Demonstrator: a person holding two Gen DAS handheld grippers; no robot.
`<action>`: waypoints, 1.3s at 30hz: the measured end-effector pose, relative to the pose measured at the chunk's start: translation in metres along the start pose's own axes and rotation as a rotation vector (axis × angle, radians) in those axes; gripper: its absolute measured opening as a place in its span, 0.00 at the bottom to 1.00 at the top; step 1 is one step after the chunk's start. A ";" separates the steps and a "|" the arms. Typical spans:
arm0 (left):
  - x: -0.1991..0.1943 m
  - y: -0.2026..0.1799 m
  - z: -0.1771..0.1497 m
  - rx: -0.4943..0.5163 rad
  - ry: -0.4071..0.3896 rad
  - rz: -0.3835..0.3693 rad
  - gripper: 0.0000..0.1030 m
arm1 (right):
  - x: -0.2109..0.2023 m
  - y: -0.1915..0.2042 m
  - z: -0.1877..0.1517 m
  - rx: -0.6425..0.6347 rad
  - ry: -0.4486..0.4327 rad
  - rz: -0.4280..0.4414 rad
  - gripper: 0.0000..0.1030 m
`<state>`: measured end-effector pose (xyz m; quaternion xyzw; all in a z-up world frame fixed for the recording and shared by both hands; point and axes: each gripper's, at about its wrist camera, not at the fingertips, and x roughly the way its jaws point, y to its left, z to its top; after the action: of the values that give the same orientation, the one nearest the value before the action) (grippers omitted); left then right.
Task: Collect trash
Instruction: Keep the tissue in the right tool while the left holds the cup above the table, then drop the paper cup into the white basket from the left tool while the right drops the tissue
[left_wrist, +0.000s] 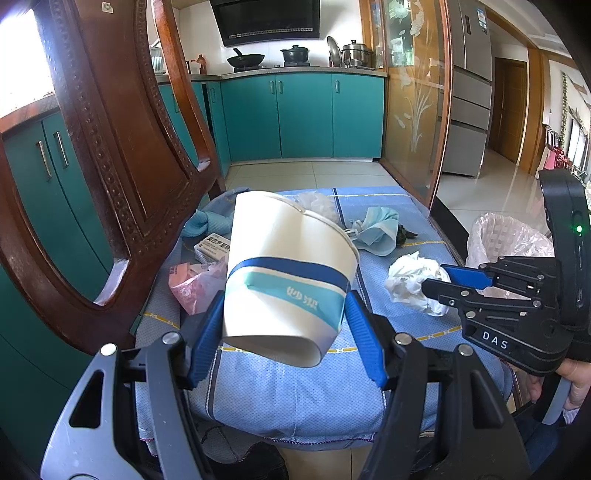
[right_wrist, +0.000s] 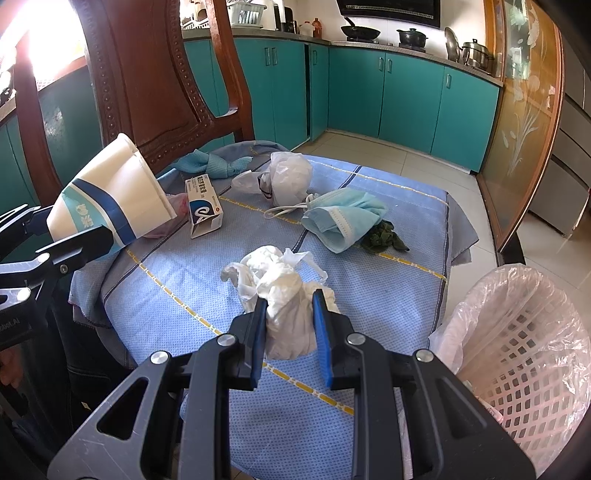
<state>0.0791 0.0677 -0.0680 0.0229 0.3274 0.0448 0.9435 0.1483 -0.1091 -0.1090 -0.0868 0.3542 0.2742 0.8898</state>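
Observation:
My left gripper (left_wrist: 284, 314) is shut on a white paper cup with blue bands (left_wrist: 291, 273) and holds it tilted above the chair's blue cushion (left_wrist: 295, 387); the cup also shows in the right wrist view (right_wrist: 107, 195). My right gripper (right_wrist: 290, 312) is shut on a crumpled white tissue wad (right_wrist: 280, 288) resting on the cushion; the wad also shows in the left wrist view (left_wrist: 413, 284). More trash lies on the cushion: a blue face mask (right_wrist: 343, 218), a white plastic bag (right_wrist: 288, 177), a small medicine box (right_wrist: 203, 206), a pink wrapper (left_wrist: 192, 280), dark green leaves (right_wrist: 384, 236).
A pink basket lined with a clear bag (right_wrist: 524, 343) stands on the floor right of the chair. The carved wooden chair back (left_wrist: 122, 155) rises at the left. A blue cloth (right_wrist: 214, 164) lies at the cushion's back. Teal kitchen cabinets (left_wrist: 303, 114) stand behind.

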 end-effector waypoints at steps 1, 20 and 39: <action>0.000 0.000 0.000 0.000 0.000 0.000 0.63 | 0.000 0.000 0.000 0.000 0.000 0.000 0.24; 0.002 -0.017 0.011 0.006 -0.025 -0.073 0.63 | -0.051 -0.042 0.003 0.110 -0.182 -0.039 0.24; 0.036 -0.206 0.037 0.268 0.014 -0.545 0.64 | -0.131 -0.224 -0.086 0.616 -0.209 -0.401 0.63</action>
<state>0.1445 -0.1344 -0.0764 0.0582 0.3311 -0.2533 0.9071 0.1424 -0.3818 -0.0923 0.1453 0.3034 -0.0173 0.9416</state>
